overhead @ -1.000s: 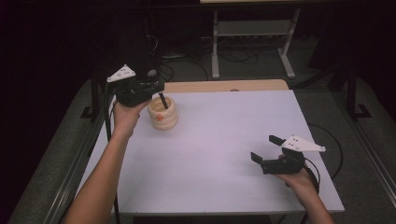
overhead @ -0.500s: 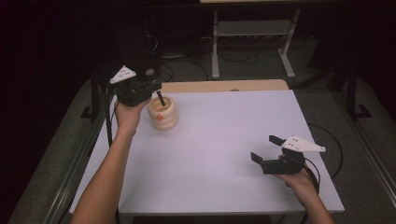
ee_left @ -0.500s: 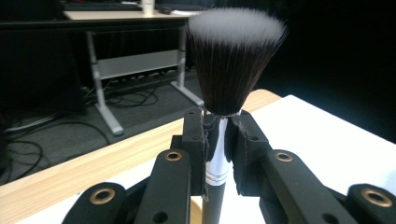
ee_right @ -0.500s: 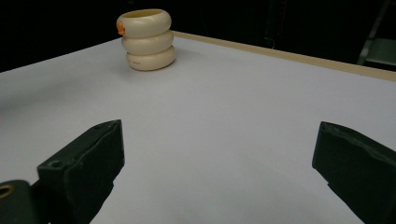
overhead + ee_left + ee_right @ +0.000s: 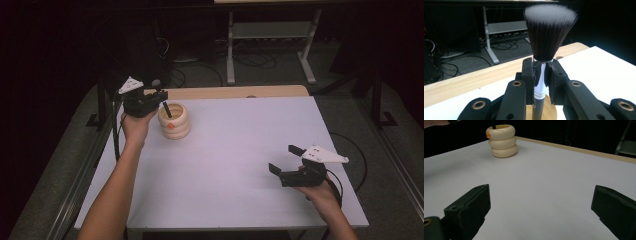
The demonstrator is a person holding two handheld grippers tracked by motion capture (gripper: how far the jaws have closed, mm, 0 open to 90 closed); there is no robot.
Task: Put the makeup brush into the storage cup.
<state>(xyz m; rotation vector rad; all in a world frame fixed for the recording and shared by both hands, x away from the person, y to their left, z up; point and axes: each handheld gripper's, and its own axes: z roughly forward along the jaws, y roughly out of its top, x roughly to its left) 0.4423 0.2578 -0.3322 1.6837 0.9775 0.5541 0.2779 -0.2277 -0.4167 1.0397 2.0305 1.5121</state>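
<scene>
L gripper (image 5: 541,82) jaws clamp makeup brush (image 5: 549,35) handle, bristles up, over wooden holder (image 5: 549,113) on white table (image 5: 604,67).

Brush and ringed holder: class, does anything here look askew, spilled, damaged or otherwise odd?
Nothing stands out. The brush is gripped upright in the left tongs, its handle going down into the cream holder, which stands upright on the white table. No spill or damage is visible. The right tongs are open, away from the holder.
</scene>
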